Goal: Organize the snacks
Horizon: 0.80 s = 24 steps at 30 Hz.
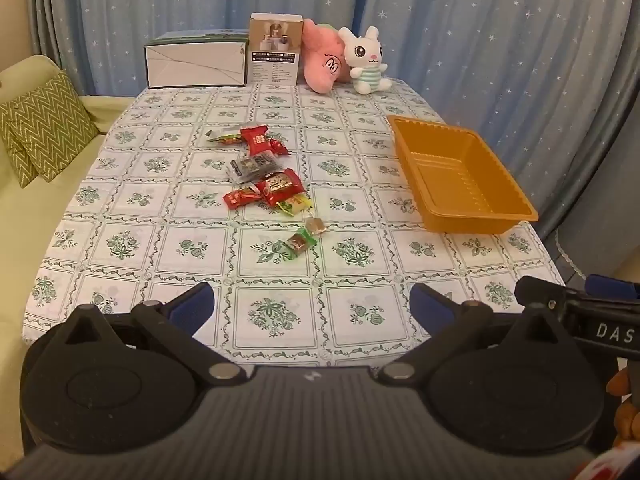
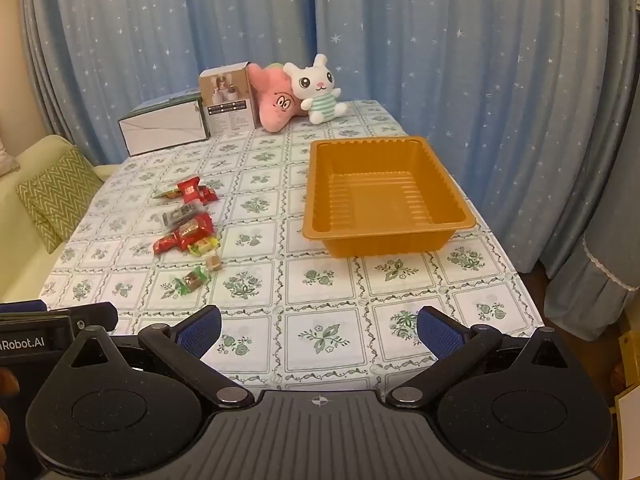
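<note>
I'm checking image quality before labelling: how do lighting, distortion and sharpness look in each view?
Left wrist view: warm, dim, even light, no glare; fisheye bends the table edges; dark corners; snacks fairly sharp. Right wrist view: the same; tray crisp, curtain bowed.

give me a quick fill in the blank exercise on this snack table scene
1. The orange tray holds ____ snacks so far.
2. The snack wrappers lie on the ____, outside the tray.
3. The white toy at the far end of the table is a ____.
4. The fingers of the left gripper stand wide ____.

Missing words: no; tablecloth; rabbit; open
</note>
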Each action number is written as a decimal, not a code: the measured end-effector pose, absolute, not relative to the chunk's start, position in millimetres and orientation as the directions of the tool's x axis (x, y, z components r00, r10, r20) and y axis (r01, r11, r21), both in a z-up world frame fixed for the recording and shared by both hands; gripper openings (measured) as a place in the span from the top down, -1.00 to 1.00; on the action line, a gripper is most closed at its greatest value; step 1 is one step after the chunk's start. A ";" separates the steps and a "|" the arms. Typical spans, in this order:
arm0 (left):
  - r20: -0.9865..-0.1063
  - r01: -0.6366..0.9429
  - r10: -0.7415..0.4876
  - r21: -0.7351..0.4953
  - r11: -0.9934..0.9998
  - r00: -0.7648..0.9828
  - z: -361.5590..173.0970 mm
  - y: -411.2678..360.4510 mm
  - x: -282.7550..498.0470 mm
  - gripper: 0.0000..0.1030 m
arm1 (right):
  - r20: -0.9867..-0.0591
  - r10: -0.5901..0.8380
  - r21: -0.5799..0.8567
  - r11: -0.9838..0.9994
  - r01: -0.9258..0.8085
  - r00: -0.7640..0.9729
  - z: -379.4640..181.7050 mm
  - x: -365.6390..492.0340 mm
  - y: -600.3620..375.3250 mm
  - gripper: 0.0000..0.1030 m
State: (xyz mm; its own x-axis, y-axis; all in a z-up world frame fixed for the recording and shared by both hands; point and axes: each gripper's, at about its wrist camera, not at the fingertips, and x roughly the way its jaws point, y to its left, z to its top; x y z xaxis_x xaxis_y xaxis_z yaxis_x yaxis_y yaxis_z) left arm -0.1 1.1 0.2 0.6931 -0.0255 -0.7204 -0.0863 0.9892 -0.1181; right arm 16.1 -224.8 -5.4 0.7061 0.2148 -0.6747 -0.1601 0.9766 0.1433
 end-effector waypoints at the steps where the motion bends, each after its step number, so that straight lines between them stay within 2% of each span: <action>1: -0.719 -0.083 -0.029 -0.120 0.989 0.695 0.4 1.3 -0.3 -1.00 | -0.675 0.214 0.143 0.977 -0.160 0.706 -5.3 15.9 -224.9 -1.00; 24: -0.709 -0.071 -0.033 -0.116 0.991 0.704 0.7 -3.1 -0.3 -1.00 | -0.671 0.216 0.146 0.976 -0.160 0.709 -4.3 15.9 -225.2 -1.00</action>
State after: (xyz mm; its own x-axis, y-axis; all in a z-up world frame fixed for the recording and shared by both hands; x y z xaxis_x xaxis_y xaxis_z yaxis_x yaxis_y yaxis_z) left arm -0.3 -3.1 0.7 0.7040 -0.0329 -0.7094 -0.0710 0.9907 -0.1165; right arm 15.9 -225.2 -4.3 0.7088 0.2165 -0.6713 -0.1598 0.9763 0.1461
